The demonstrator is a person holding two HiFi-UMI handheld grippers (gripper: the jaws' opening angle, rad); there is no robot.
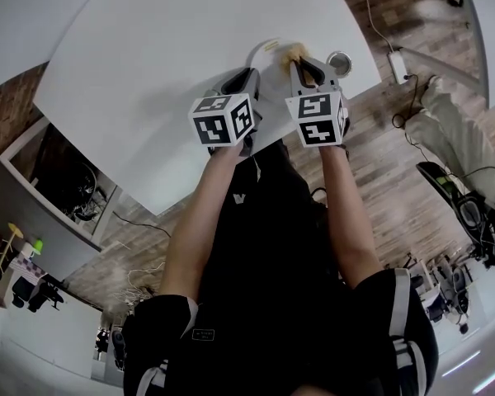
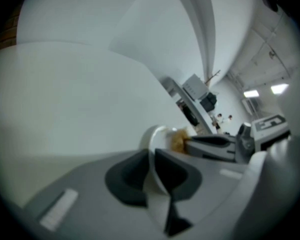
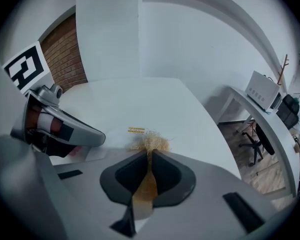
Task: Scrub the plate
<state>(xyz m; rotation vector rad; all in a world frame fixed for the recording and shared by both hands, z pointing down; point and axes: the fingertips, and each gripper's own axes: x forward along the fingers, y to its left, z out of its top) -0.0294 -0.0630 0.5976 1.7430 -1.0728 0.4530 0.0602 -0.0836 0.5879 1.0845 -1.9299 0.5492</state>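
Right, both claws are loaded. The left gripper [image 2: 152, 158] has its jaws clamped narrow on the rim of the round white plate [image 2: 155, 135], which shows edge-on and rises from the jaws toward 12 o'clock. The right gripper [image 3: 150, 156] is pinched tight on the flat tan handle of the straw-coloured fibre scrubbing brush [image 3: 150, 143], whose bristle tuft fans out just past the fingertips at 12 o'clock. In the head view the plate is over the large white table [image 1: 148, 64], close to the edge nearest the person. The left gripper is at its 7 o'clock and the right gripper at its 4 o'clock. The brush bristles sit against the plate's 3 o'clock side. A small round shiny metal object [image 1: 339, 62] sits on the table at 3 o'clock from the brush, near it but apart. In the right gripper view a small yellow strip label [image 3: 136, 129] lies on the tabletop at 11 o'clock from the bristles.
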